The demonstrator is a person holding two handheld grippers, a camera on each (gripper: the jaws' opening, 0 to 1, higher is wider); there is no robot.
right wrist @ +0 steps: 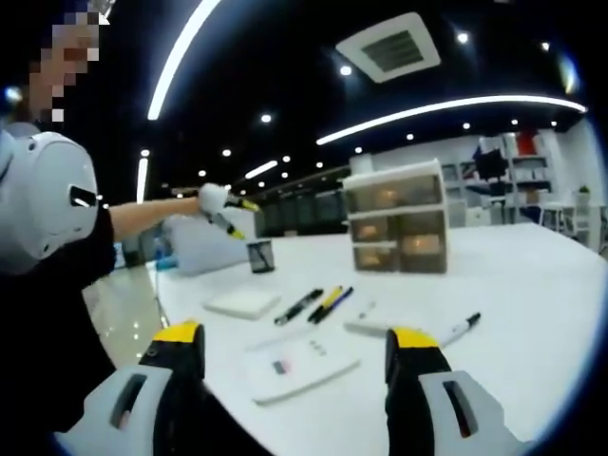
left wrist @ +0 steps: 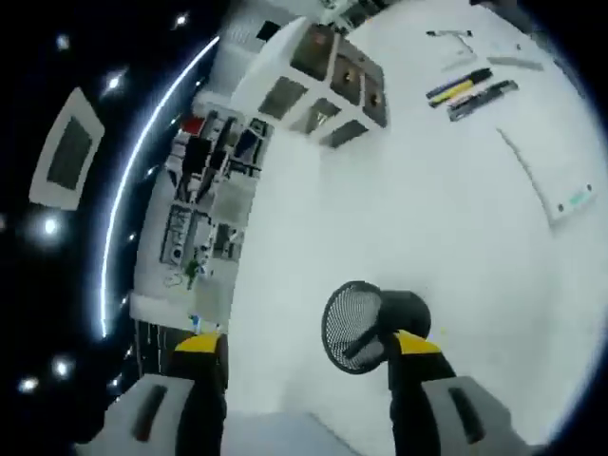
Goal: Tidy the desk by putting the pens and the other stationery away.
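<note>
Yellow-tipped left gripper (left wrist: 309, 347): jaws spread, gripping nothing; black wire-mesh pen cup (left wrist: 366, 326) just beyond the right-hand tip, near touching. Risk: cup knocked over or shoved along white desk (left wrist: 427, 218) by that tip. Yellow-tipped right gripper (right wrist: 294, 342): jaws apart, empty. White calculator-like slab (right wrist: 296, 365) between the tips; black and yellow pens (right wrist: 318, 304) farther off; translucent drawer unit (right wrist: 397, 217) behind.

Both claws open; left arm extended.

Left claw (left wrist: 309, 347): yellow-tipped jaws spread wide, nothing gripped between them. Right claw (right wrist: 296, 337): jaws likewise parted and empty. In the right gripper view, the person's left arm (right wrist: 152, 217) reaches straight out, its gloved hand (right wrist: 213, 199) holding the left claw.
</note>
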